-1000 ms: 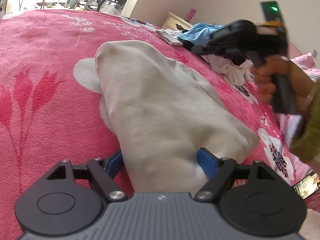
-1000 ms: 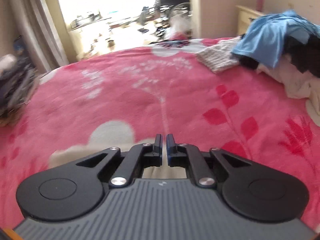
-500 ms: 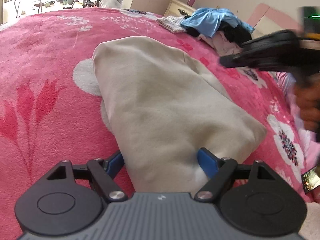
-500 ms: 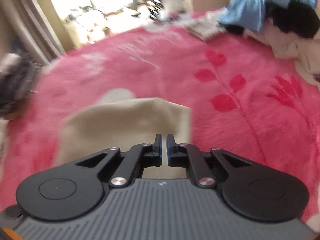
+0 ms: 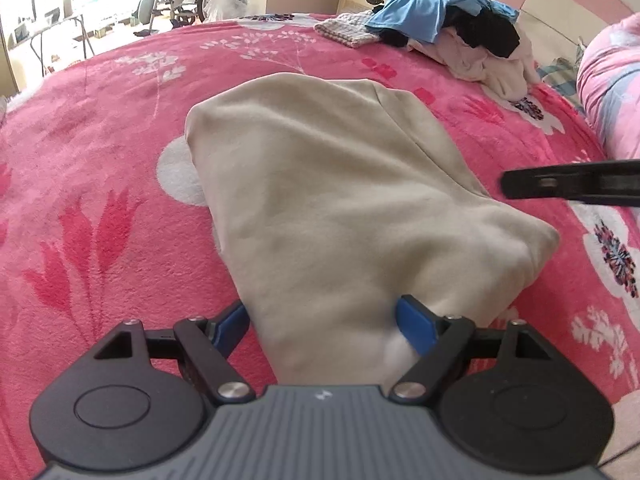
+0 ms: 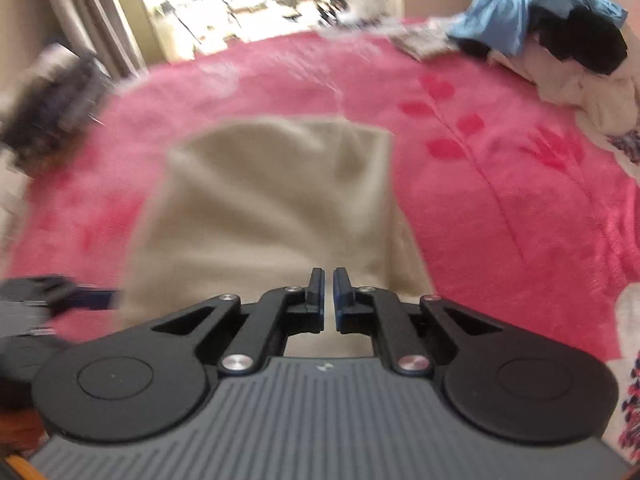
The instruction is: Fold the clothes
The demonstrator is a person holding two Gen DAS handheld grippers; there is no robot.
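Beige garment [image 5: 332, 208] lay on the pink bed [image 5: 100, 160], its near end between the wide-spread fingers of the left gripper [image 5: 324, 320], which straddled rather than pinched it. It looked folded at least once, with further folds likely left. The right gripper [image 6: 328, 292] hovered over the cloth, fingers nearly together, holding nothing. Ahead of both, the unfolded pile [image 5: 460, 28] waited; the right view was blurred
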